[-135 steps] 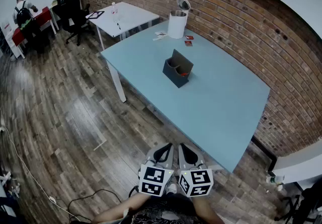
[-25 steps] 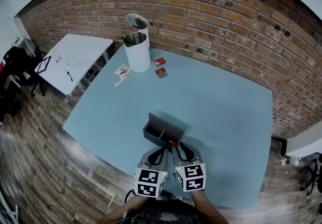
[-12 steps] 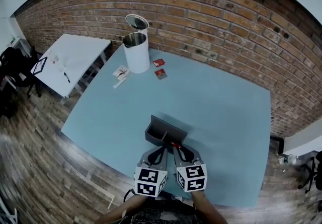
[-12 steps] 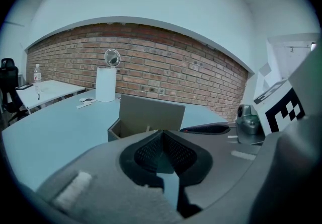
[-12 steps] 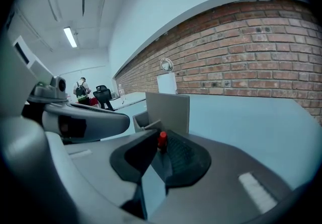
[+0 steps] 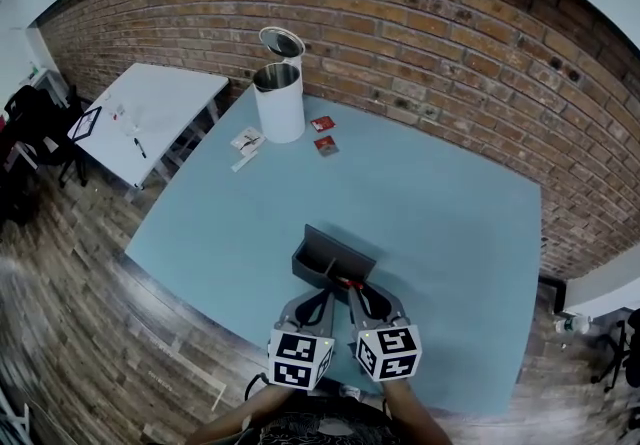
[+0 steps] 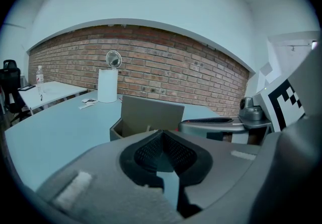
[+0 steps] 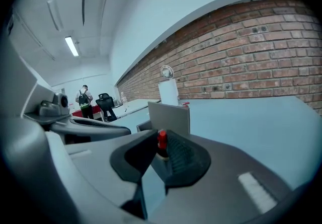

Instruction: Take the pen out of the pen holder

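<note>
Currently your right gripper (image 8: 161,138) is clenched on the pen (image 8: 162,141). In the right gripper view the red cap and the dark barrel under it stand upright between the two pads, right at their tips. From the head view the pen (image 6: 345,283) shows only as a small red spot at the near edge of the holder (image 6: 325,251), with the right gripper (image 6: 353,290) reaching in over it. I cannot tell how much of the pen is inside the holder. Your left gripper (image 7: 162,133) is closed on nothing, its pads meeting at the tips, and it points at the holder (image 7: 151,115) from just in front of it. In the head view the left gripper (image 6: 324,293) sits just beside the right one, both at the near side of the table (image 6: 440,203). The holder (image 8: 171,115) is a dark open box with a tall back wall, standing upright. Far across the table, a white bin (image 6: 280,98) stands by the brick wall (image 6: 450,43), with two red packets (image 6: 324,133) near it.
</note>
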`<state>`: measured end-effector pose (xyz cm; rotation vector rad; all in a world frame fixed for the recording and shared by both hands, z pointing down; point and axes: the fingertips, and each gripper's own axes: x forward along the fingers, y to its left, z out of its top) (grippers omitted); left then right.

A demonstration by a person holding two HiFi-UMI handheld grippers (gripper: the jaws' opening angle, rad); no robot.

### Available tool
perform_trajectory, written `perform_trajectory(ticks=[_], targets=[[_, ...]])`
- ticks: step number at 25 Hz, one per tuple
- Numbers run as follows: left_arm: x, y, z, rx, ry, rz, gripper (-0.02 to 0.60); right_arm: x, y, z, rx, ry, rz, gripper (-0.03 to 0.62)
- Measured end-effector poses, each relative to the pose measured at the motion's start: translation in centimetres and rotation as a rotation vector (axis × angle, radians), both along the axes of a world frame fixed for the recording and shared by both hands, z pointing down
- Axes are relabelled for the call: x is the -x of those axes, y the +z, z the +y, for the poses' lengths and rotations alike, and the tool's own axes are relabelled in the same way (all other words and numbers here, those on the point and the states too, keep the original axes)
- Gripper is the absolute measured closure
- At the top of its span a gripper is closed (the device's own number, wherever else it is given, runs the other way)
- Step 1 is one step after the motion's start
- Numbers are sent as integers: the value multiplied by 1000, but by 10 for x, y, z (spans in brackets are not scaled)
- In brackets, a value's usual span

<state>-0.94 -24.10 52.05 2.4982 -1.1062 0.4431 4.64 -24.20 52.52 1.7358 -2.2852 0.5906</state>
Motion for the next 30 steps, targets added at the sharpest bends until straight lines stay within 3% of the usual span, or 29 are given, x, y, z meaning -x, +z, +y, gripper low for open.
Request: perform_trajectory(ticks=[30], targets=[[-2,-20,36,-54,-111,-1,588,-12,-55,32,-152,-70,-2,538]])
